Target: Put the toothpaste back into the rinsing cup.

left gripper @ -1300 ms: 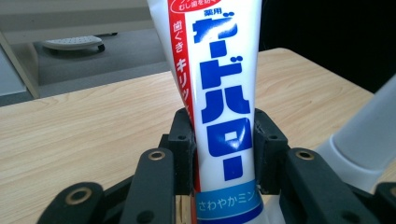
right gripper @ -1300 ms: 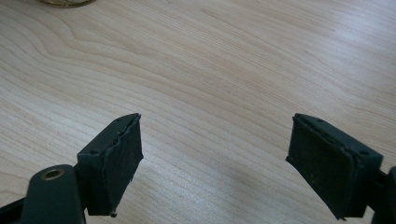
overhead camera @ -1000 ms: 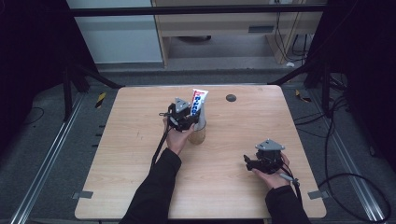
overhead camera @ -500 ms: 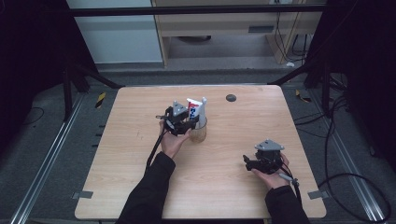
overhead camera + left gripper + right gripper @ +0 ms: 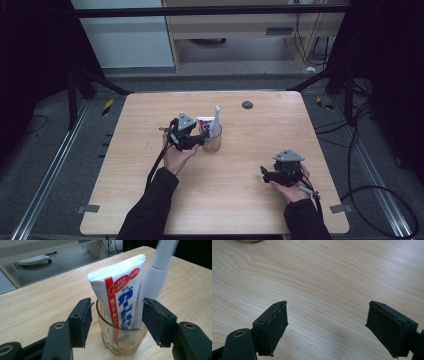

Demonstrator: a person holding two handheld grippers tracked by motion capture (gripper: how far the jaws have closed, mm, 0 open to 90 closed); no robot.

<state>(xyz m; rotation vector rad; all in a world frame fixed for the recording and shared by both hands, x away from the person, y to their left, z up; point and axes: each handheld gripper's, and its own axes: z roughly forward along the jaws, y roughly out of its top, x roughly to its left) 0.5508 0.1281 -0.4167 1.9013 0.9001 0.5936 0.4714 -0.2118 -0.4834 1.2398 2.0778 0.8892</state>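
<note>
A clear glass cup [image 5: 213, 143] [image 5: 122, 341] stands near the middle of the wooden table [image 5: 145, 110]. In it lean a white toothpaste tube [image 5: 204, 122] [image 5: 120, 292] with red and blue print and a white toothbrush [image 5: 216, 119] [image 5: 155, 282]. My left gripper [image 5: 200, 141] [image 5: 116, 320] sits just left of the cup. Its jaws have just been opening; they stand either side of the cup and tube, and the pads touch neither. My right gripper [image 5: 265, 175] [image 5: 327, 322] is open low over bare wood at the front right.
A small dark round disc [image 5: 247, 104] lies near the table's far edge. Metal rails and cables run along the floor on both sides. The cup's base [image 5: 249, 240] peeks in at the top of the right gripper view.
The left gripper brought the toothpaste tube down into the cup, let it go and drew back a little to the left. The right gripper stayed in place.
</note>
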